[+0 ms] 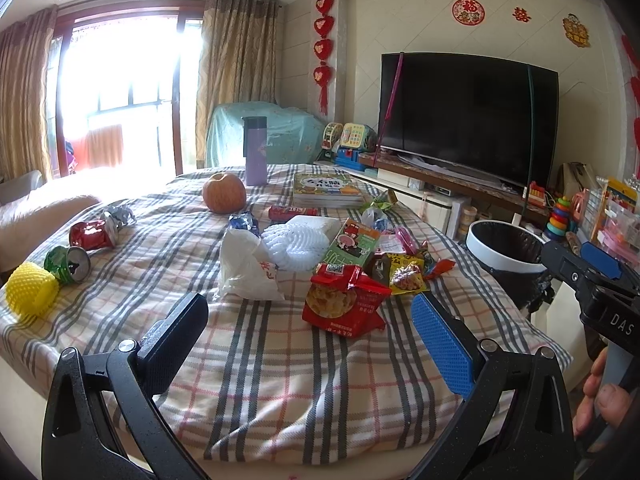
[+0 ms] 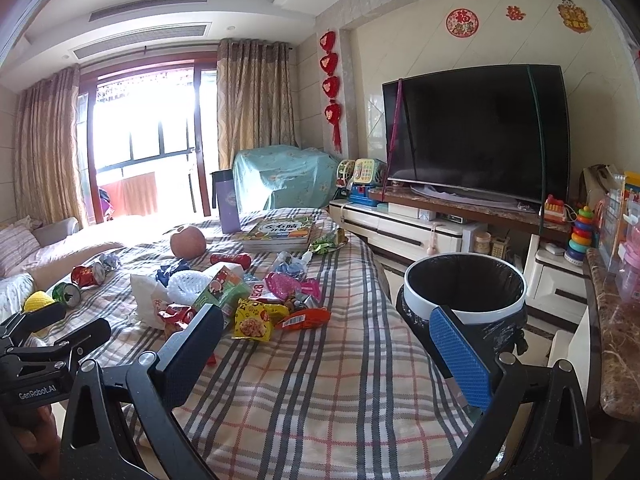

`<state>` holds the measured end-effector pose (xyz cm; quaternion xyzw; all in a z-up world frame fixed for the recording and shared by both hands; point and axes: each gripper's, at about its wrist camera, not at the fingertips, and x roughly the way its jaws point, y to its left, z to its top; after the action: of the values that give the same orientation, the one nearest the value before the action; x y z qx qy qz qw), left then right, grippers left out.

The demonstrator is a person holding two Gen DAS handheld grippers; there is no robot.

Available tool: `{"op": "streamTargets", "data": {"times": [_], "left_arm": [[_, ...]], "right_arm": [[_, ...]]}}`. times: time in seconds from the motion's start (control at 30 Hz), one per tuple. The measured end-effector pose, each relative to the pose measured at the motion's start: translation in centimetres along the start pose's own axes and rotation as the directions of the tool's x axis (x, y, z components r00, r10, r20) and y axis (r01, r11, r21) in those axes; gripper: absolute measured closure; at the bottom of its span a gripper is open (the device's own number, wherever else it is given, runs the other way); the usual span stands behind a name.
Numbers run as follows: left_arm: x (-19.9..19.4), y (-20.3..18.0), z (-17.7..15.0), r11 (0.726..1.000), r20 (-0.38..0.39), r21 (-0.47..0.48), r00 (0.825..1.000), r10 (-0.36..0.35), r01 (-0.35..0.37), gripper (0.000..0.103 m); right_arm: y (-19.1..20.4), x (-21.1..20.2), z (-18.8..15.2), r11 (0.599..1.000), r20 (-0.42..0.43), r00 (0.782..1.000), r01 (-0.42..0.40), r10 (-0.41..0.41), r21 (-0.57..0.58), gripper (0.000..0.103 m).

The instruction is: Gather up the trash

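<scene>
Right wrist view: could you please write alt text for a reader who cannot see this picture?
The open right gripper hovers empty over a plaid-covered table strewn with snack wrappers, crushed cans and a white plastic bag. A black-lined trash bin stands beside the table's right edge. Behind are an apple, a book and a television.

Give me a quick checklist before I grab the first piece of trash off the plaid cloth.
1. Left gripper open and empty: ok.
2. Right gripper open and empty: ok.
3. White-rimmed bin with black liner uncovered beside the table: ok.
4. Red snack packet nearest the left gripper, nothing on top: ok.
5. Room left in the bin: cannot tell, the bottom is hidden.
6. Orange apple and picture book apart from the wrappers: ok.
</scene>
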<state>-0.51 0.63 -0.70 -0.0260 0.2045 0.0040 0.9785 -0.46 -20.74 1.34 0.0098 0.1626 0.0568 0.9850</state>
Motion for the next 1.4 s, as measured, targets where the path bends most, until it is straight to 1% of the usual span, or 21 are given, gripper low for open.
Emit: {"op": "streamTargets", "data": {"times": [0.57,0.8,0.93,1.07,1.2,1.3,1.4], "left_arm": [[0.1,0.2,-0.1,1.0,-0.006,-0.001,1.0,-0.004,0.004,0.0],[0.9,0.2,-0.2,1.0,-0.04,-0.002,0.999,-0.011,0.011,0.0],[1.9,0.4,-0.3,1.0,-0.072,-0.002,0.997,-0.015,0.015,0.0],[3.4,0.8,-0.4,1.0,-0.109,-0.004,0.994,-0.022,0.021,0.0],[5.5,1.5,-0.2,0.999,-0.164,-0.019,0.985,-0.048,0.046,0.005],[7.1,1.5,0.0,0.997,-0.202,-0.024,0.977,-0.072,0.069,0.009],[8.2,1.2,0.0,0.996,-0.229,-0.016,0.969,-0.089,0.088,0.01]], "right_arm": [[0.0,0.0,0.0,1.0,-0.008,1.0,-0.014,0.014,0.005,0.0],[-0.1,1.0,-0.2,0.998,-0.045,0.997,-0.06,0.061,0.025,0.0],[-0.4,2.2,-0.3,0.993,-0.084,0.99,-0.107,0.112,0.058,0.0],[-1.0,4.1,-0.5,0.983,-0.135,0.977,-0.152,0.165,0.104,0.0],[-1.3,5.9,-0.7,0.979,-0.176,0.967,-0.163,0.182,0.121,0.002],[-1.5,7.4,-0.6,0.977,-0.213,0.958,-0.168,0.193,0.13,0.006],[-1.7,8.8,-0.8,0.976,-0.248,0.948,-0.168,0.198,0.14,0.015]]}}
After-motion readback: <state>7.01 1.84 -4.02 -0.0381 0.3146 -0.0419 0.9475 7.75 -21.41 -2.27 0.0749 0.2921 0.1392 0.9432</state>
